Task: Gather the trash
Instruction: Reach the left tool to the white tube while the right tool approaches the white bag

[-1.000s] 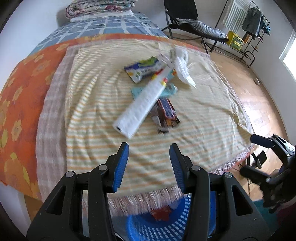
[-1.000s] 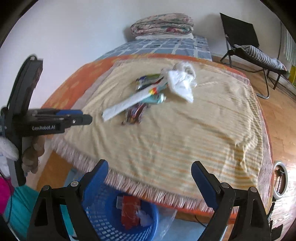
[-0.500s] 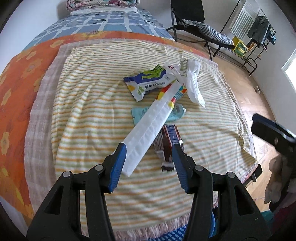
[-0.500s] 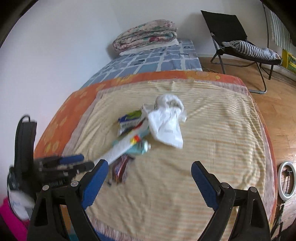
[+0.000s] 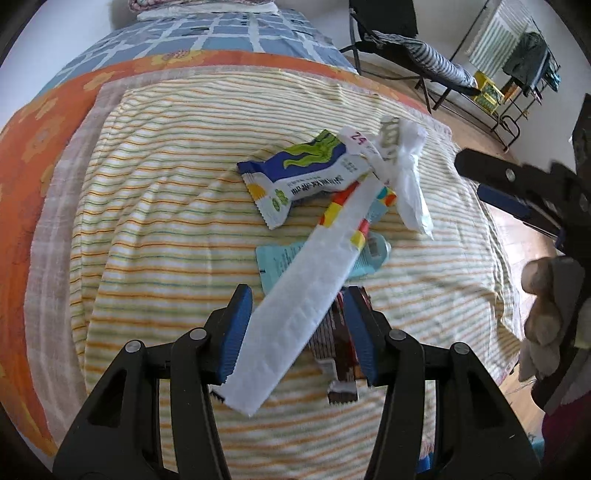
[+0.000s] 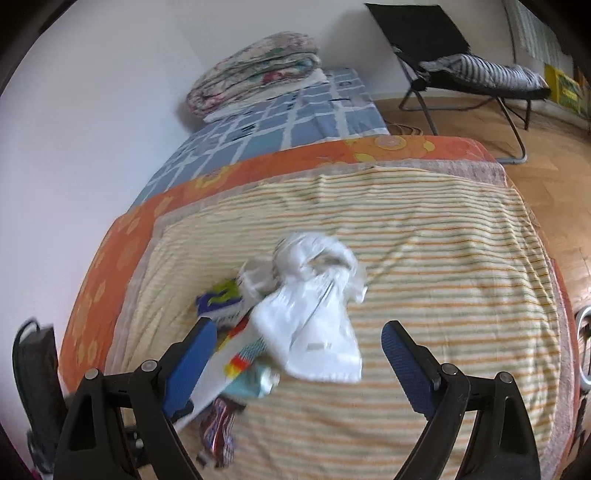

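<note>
Lying across the bed, a cream blanket with thin orange and green stripes (image 5: 155, 229) carries a small heap of trash, with an orange flowered cover (image 5: 22, 155) showing at its left edge and a blue checked sheet (image 5: 221, 33) beyond it. Nearest the left claw (image 5: 299, 332) is a long flat white paper wrapper with a red and yellow patterned end (image 5: 306, 295), which runs diagonally from the foreground up toward the heap; its lower part sits between the blue-padded fingers, which are spread apart and not touching it as far as the left wrist view shows. Under the wrapper's right side lies a dark brown and red snack wrapper (image 5: 338, 354), close against the right finger pad. Farther back, a pale blue flat packet (image 5: 280, 258) lies beneath the white wrapper, and behind it rests a blue, white and green snack packet (image 5: 306, 177). To the right of these lies a crumpled white plastic bag (image 5: 410, 177), touching the top end of the long wrapper. At the far right of that view the right claw (image 6: 299, 365) appears; in its own camera its fingers are spread wide, holding nothing, hovering over the white bag (image 6: 314, 314) and the heap's edge, though that view is blurred.
</note>
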Action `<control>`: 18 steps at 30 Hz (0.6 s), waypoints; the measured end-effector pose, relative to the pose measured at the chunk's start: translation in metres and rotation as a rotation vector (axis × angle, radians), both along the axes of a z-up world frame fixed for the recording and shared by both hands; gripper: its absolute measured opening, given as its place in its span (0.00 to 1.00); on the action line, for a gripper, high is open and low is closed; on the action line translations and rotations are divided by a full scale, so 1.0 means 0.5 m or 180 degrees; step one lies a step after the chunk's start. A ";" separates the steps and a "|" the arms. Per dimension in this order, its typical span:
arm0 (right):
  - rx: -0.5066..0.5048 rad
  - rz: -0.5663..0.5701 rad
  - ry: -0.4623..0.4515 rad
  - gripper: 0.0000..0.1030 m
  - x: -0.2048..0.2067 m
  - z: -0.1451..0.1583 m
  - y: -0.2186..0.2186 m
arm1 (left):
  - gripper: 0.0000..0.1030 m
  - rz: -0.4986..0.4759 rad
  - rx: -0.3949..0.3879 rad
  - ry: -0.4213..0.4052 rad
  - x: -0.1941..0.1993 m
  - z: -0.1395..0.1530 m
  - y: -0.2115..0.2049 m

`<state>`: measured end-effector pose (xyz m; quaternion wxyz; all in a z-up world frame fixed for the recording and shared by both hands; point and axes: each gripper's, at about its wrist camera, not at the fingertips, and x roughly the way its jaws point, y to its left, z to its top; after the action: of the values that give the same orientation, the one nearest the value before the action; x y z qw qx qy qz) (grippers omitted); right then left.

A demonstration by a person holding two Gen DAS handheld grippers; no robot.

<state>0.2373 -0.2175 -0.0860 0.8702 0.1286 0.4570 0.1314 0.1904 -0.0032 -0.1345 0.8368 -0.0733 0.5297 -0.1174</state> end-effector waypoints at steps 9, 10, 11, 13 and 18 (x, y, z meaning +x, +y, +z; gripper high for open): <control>0.0153 -0.0180 0.0166 0.90 0.062 -0.041 0.008 | 0.51 -0.0161 0.0081 0.0041 0.022 -0.023 -0.025; 0.0134 -0.0180 0.0206 0.89 0.067 -0.050 0.012 | 0.51 -0.0185 0.0131 0.0034 0.023 -0.024 -0.029; 0.0093 -0.0200 0.0244 0.89 0.071 -0.058 0.014 | 0.51 -0.0202 0.0168 0.0025 0.023 -0.026 -0.032; 0.0075 -0.0215 0.0293 0.88 0.075 -0.072 0.014 | 0.51 -0.0196 0.0169 0.0053 0.024 -0.032 -0.031; 0.0307 -0.0213 0.0482 0.70 0.077 -0.103 -0.005 | 0.51 -0.0177 0.0195 0.0086 0.026 -0.044 -0.028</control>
<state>0.2758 -0.2203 -0.1373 0.8299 0.1950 0.5102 0.1140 0.2031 -0.0174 -0.1562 0.8279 -0.0344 0.5461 -0.1233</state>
